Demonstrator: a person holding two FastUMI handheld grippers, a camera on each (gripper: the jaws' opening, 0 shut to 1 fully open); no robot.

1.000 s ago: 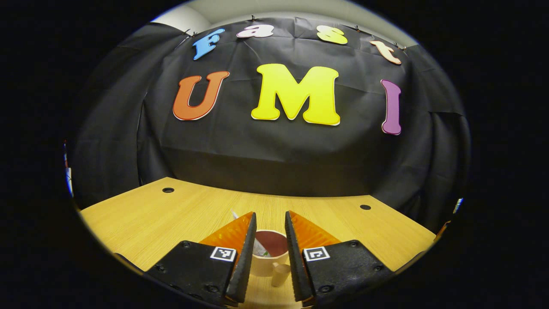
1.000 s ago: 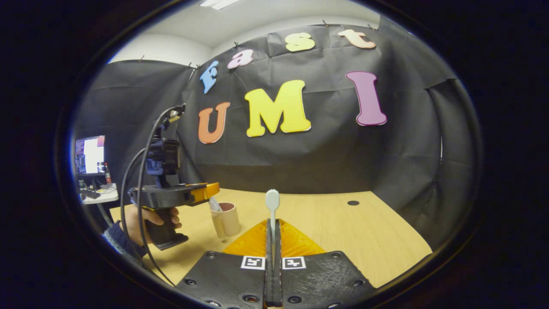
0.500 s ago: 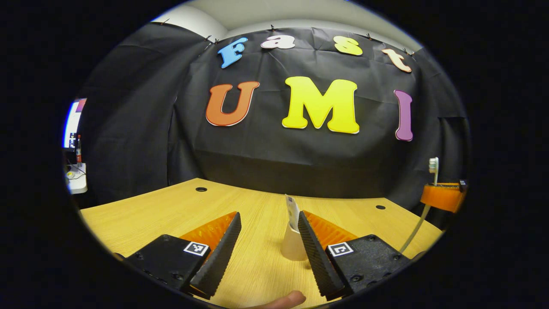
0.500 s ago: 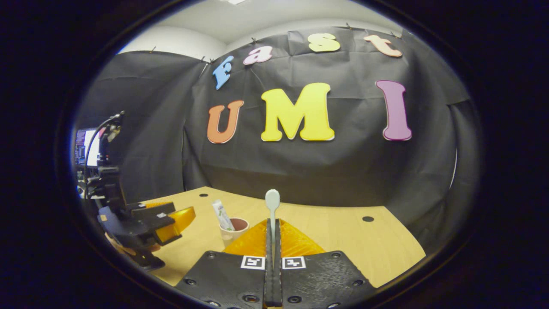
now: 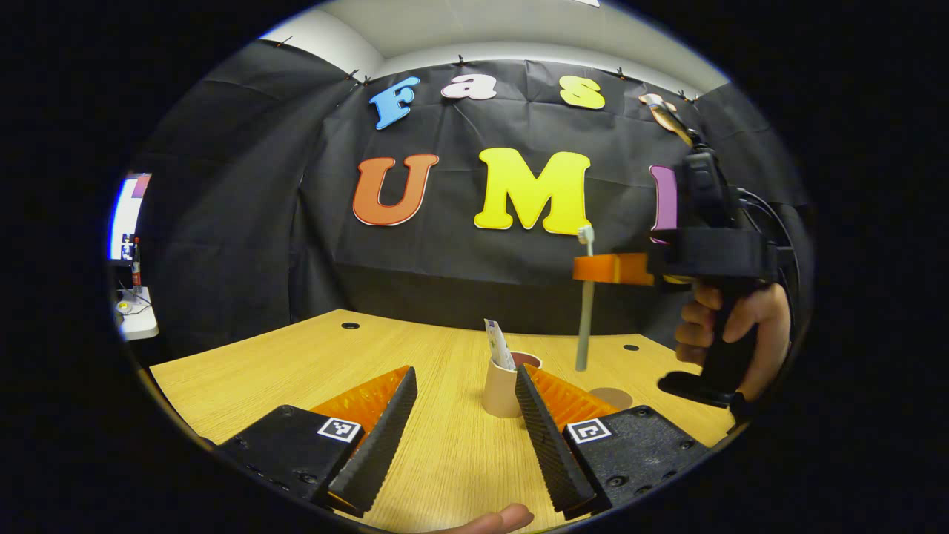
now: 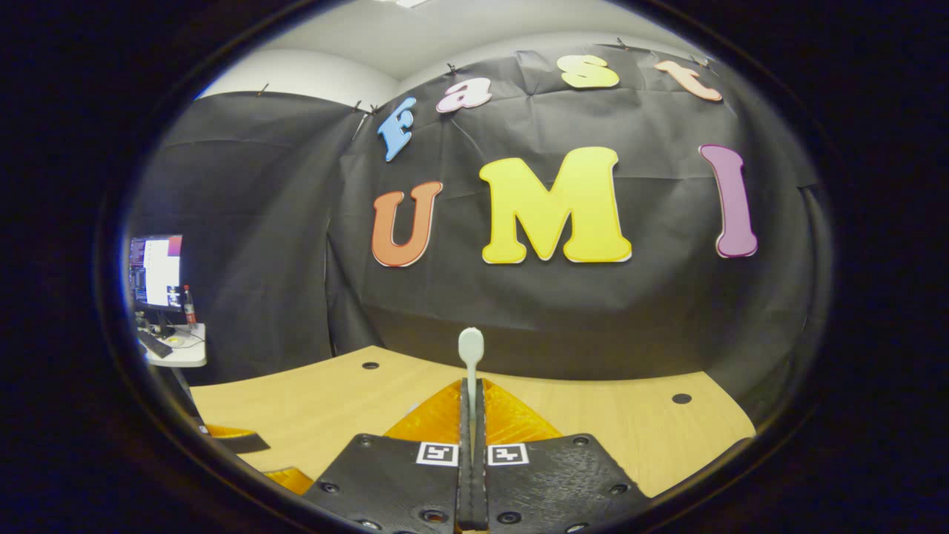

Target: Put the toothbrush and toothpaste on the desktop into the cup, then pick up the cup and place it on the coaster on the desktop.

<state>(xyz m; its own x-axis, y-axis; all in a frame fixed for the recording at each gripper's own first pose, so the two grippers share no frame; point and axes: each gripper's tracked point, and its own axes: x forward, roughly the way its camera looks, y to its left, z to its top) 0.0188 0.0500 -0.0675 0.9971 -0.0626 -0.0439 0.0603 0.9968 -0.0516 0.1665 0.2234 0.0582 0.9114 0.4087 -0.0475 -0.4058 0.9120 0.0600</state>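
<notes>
R gripper clamps toothbrush, toothpaste in cup, label unreadable

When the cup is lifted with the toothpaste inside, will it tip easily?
Probably a little: the cup looks narrow, and the toothpaste leans above its rim, which raises the weight. It seems light, so a firm, level grip should likely keep it upright.

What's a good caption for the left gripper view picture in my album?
Toothpaste stands in the cup while the right gripper holds the toothbrush upright above the desk.
</notes>
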